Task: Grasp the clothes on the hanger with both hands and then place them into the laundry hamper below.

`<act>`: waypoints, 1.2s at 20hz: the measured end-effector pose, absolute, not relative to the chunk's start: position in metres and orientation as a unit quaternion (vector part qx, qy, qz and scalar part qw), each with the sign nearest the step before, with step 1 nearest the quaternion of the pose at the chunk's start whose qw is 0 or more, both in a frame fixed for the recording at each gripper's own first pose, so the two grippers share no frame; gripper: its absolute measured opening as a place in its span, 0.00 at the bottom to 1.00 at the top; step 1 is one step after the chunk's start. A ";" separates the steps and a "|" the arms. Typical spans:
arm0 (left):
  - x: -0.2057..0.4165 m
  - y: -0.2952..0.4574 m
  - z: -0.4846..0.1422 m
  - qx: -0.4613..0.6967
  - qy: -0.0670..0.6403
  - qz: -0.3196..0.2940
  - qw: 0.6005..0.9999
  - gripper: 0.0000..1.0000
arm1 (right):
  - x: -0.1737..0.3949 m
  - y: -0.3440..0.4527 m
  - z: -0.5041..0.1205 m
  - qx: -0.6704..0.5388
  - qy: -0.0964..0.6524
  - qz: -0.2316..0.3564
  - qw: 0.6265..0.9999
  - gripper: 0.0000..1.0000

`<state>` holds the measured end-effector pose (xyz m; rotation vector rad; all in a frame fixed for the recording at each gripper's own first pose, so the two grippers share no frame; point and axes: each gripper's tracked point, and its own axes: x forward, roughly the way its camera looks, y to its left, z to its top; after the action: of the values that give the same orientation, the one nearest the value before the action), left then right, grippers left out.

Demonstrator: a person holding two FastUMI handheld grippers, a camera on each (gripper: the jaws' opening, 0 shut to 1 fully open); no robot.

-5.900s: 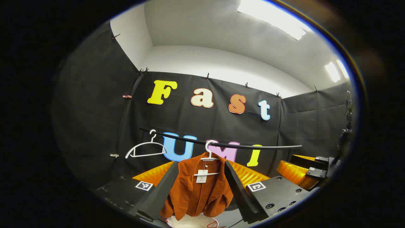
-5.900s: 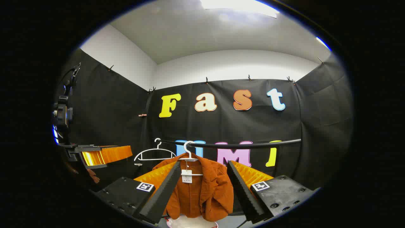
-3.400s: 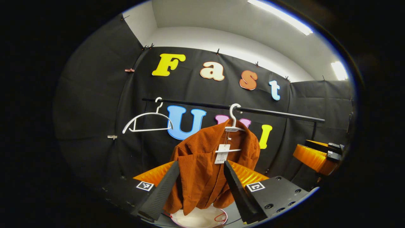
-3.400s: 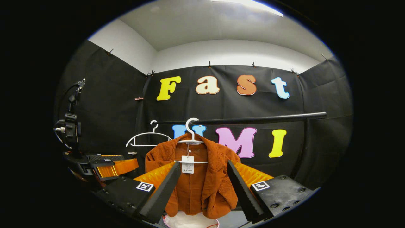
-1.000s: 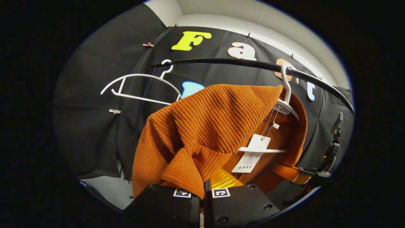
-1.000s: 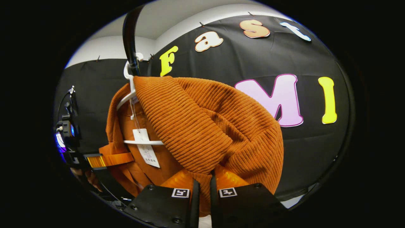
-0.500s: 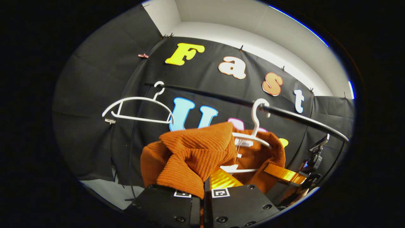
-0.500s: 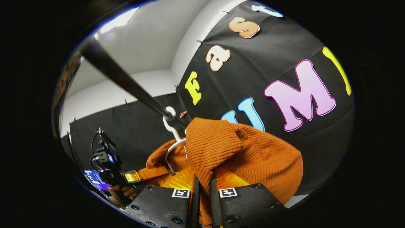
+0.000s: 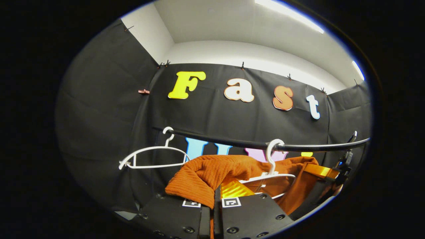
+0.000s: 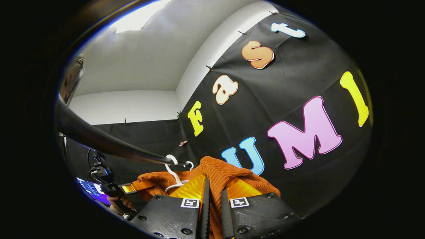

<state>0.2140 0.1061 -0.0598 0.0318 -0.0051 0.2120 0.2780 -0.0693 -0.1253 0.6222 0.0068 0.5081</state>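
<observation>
The orange garment (image 9: 212,171) runs down behind the left gripper (image 9: 212,215), so its lower half is hidden, and its folds cover part of the white hanger (image 9: 275,176) (only the hook and one arm show). In the right gripper view the right gripper (image 10: 212,212) blocks most of the same garment (image 10: 229,174). The black rail (image 10: 99,139) runs out past the edge at upper left. The hand (image 10: 121,202) low on the left is too dim to tell its grip.

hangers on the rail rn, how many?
2. A bare hanger hangs at the rail's left end. The second hanger hangs further right along it, with the orange jacket bunched at it. None looks hidden.
</observation>
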 end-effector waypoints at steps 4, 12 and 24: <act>0.210 0.150 -0.055 0.045 0.011 0.137 0.989 0.05 | 0.288 -0.055 -0.123 0.297 0.013 0.263 0.918 0.14; 0.213 0.242 -0.139 0.019 0.111 0.230 0.967 0.06 | 0.295 -0.017 -0.128 0.289 0.036 0.299 0.909 0.14; 0.270 0.233 -0.198 -0.042 0.156 0.170 0.972 0.06 | 0.313 -0.046 -0.122 0.281 0.029 0.273 0.920 0.19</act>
<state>0.2698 0.2332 -0.1977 -0.0841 0.3150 0.3438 0.3127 -0.0455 -0.1224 0.5779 0.0603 0.5610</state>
